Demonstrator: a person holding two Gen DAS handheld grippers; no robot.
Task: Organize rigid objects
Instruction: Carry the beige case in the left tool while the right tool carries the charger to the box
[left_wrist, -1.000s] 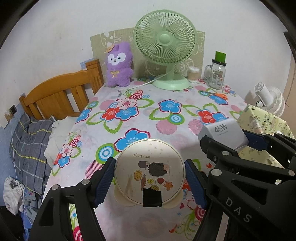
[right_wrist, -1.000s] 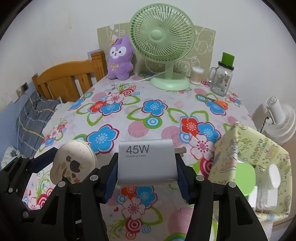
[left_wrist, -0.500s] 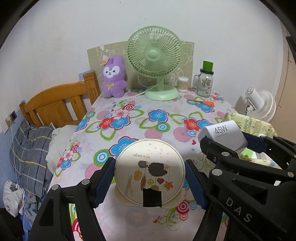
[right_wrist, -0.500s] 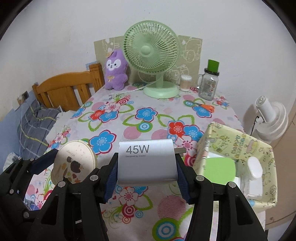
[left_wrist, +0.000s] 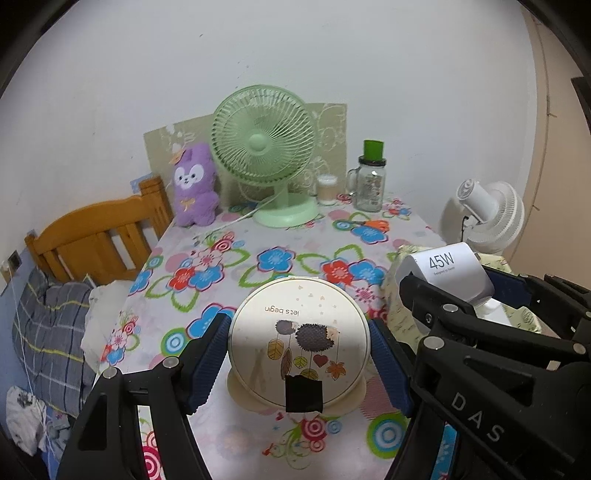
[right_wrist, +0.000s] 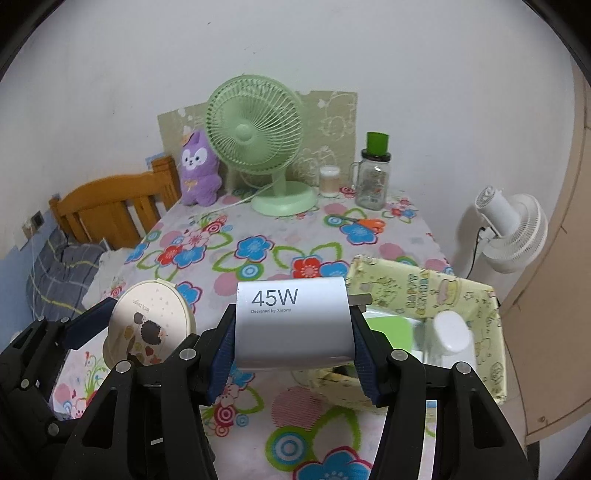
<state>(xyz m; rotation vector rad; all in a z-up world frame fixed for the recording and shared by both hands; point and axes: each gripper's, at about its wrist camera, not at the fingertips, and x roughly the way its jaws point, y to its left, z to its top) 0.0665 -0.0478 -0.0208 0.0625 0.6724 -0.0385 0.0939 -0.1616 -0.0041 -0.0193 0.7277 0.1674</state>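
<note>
Left gripper (left_wrist: 298, 354): jaws clenched on the round tin (left_wrist: 298, 341) (hedgehog print, lid facing camera), held between the blue pads above the floral counter (left_wrist: 258, 240). Right gripper (right_wrist: 292, 332): jaws grasping the white charger (right_wrist: 292, 326), pressed on both sides; the yellow basket (right_wrist: 424, 284) lies just right of those jaws.

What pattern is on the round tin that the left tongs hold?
The tin is cream with a hedgehog, hanging leaves and a heart; the left wrist view shows it best.
</note>
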